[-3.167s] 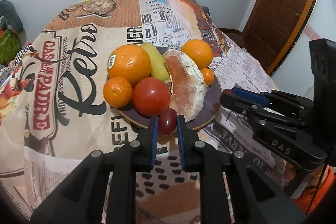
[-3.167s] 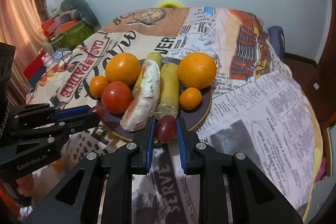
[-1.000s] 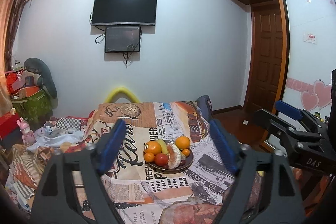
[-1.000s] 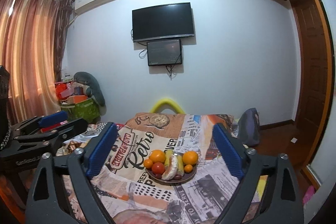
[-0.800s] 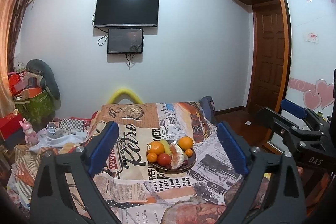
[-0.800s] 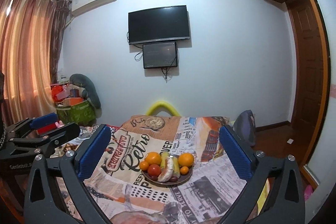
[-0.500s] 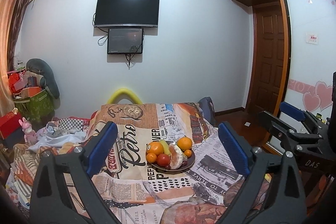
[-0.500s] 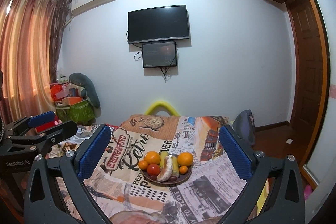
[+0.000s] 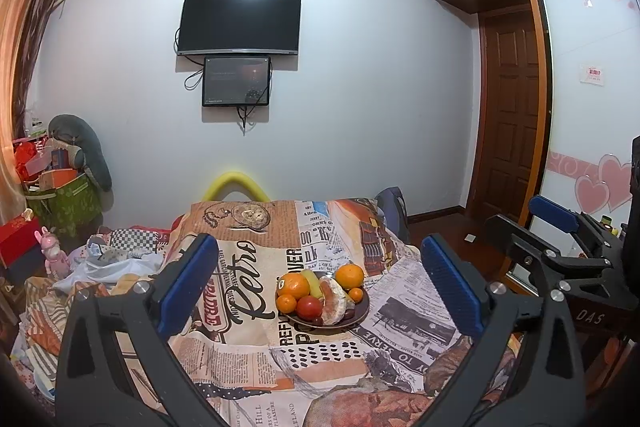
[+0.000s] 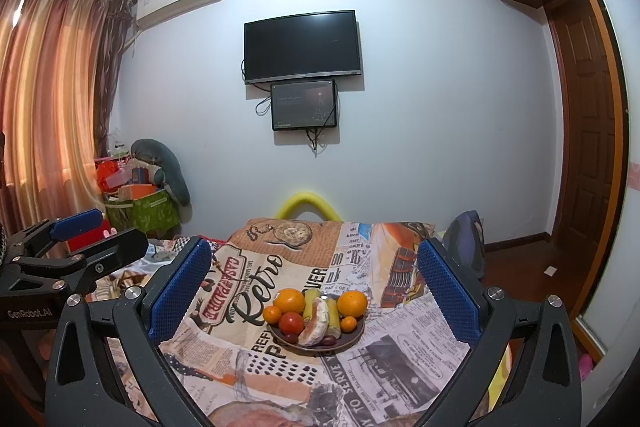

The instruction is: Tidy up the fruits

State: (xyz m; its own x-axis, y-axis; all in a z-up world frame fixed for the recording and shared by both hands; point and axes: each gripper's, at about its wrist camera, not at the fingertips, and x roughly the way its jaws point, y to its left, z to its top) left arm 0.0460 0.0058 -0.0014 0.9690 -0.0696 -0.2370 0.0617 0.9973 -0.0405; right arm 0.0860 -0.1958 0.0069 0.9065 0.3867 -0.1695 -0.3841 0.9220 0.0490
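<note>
Both grippers sit high and well back from the table, pointed level at the far wall w/ the TV (image 9: 239, 21). Left gripper (image 9: 320, 287): fingers spread wide apart, nothing between the blue pads (image 9: 188, 283), the plate framed in the gap. Right gripper (image 10: 316, 291): same deal, fingers wide apart, holding nothing, blue pads (image 10: 448, 295) either side of the fruit.

Plate (image 9: 360, 309) sits mid-table on the printed cloth (image 9: 240, 347), well away from both grippers. On it: big orange (image 9: 294, 285) w/ a small sticker at far left, another orange (image 9: 349, 275) far right, tomato (image 9: 309, 307) at the near side, small mandarin (image 9: 285, 303) left of the tomato, another small one (image 9: 355, 294) on the right. Greenish fruit and a pale bread-like piece lie between the oranges. Dark grapes (image 10: 329, 341) rest at the near rim.

Writing: cloth reads "Retro" in big script, "CASA DE PADRE" in red at left, "TO SERVE" near side. Right gripper's body, seen from the left cam, shows "DAS"; left gripper's body, from the right cam, reads "GenRobot.AI".
</note>
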